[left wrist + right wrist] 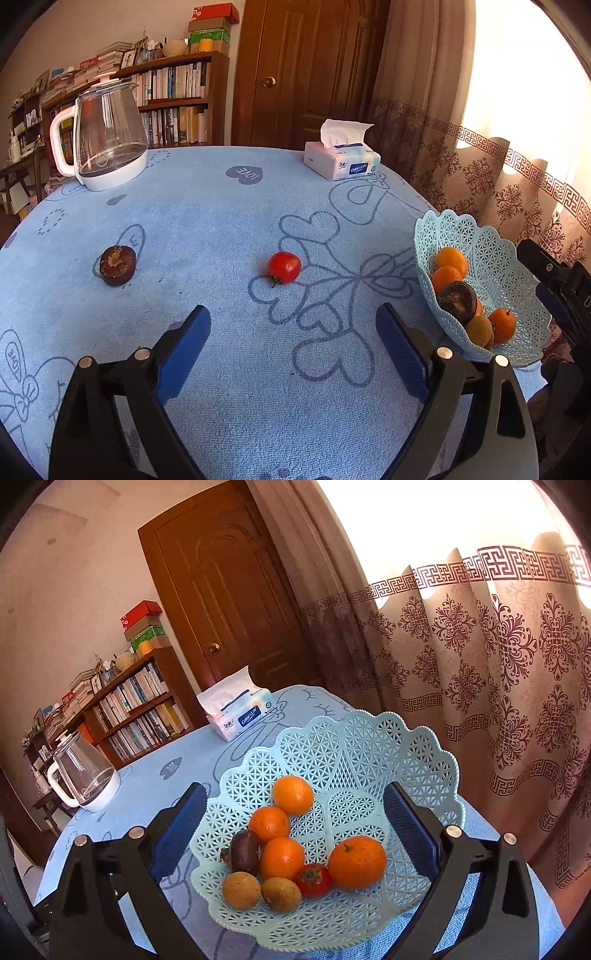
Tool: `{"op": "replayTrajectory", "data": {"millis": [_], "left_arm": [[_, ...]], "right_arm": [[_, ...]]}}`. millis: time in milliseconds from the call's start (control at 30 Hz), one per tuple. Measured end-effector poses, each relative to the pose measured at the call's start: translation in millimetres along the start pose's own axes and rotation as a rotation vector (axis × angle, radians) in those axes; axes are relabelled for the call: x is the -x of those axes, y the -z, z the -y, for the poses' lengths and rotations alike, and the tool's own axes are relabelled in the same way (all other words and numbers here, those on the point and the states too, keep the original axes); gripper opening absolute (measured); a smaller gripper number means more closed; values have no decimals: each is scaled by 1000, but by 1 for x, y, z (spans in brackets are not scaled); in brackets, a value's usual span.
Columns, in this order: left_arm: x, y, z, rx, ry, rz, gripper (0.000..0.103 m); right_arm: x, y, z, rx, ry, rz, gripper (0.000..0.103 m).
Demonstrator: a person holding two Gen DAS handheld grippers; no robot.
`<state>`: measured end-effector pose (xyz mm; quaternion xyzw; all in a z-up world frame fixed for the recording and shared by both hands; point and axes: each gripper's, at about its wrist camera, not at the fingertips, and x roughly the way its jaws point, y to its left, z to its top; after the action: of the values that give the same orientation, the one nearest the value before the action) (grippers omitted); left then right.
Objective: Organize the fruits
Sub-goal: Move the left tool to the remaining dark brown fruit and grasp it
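Note:
A red tomato point(284, 267) lies loose on the blue cloth, ahead of my left gripper point(293, 321), which is open and empty. A dark brown round fruit point(118, 265) lies further left. The pale blue lattice basket point(491, 258) stands at the right with several oranges point(450, 260) and a dark fruit point(457, 301) in it. In the right wrist view my right gripper point(293, 799) hangs open over the basket point(369, 760), nothing between its pads. Below it lie several oranges point(356, 862), a small tomato point(314, 879), a dark purple fruit point(244, 851) and two brown fruits point(241, 890).
A glass kettle point(107, 136) with a white base stands at the table's far left and a tissue pack point(341, 160) at the far edge. Behind are a bookshelf point(173, 107), a wooden door point(306, 70) and patterned curtains point(498, 646). The other gripper's black body point(561, 291) shows beside the basket.

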<state>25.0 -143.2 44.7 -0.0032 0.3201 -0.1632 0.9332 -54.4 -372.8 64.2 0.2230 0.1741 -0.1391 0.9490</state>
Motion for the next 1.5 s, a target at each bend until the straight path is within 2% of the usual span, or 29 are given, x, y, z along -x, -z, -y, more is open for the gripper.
{"op": "replayTrajectory", "data": {"millis": [200, 600, 800, 967, 1067, 1200, 1333, 1500], "left_arm": [[0, 1, -14, 1, -66, 5, 90], [0, 2, -49, 51, -118, -7, 90], [2, -2, -80, 107, -155, -3, 90], [1, -5, -119, 212, -193, -22, 90], [0, -6, -139, 269, -217, -35, 90], [-5, -11, -157, 298, -244, -51, 90], [-18, -20, -168, 296, -235, -86, 89], [-39, -29, -169, 274, -189, -147, 78]], "right_arm": [[-2, 2, -5, 23, -7, -16, 98], [0, 5, -12, 58, 7, -1, 98], [10, 8, -27, 144, 36, 62, 98], [18, 14, -45, 245, 49, 108, 98], [19, 16, -51, 285, 43, 114, 98], [18, 17, -54, 300, 34, 108, 98], [18, 17, -53, 297, 33, 102, 98], [17, 17, -54, 308, 32, 101, 98]]}}
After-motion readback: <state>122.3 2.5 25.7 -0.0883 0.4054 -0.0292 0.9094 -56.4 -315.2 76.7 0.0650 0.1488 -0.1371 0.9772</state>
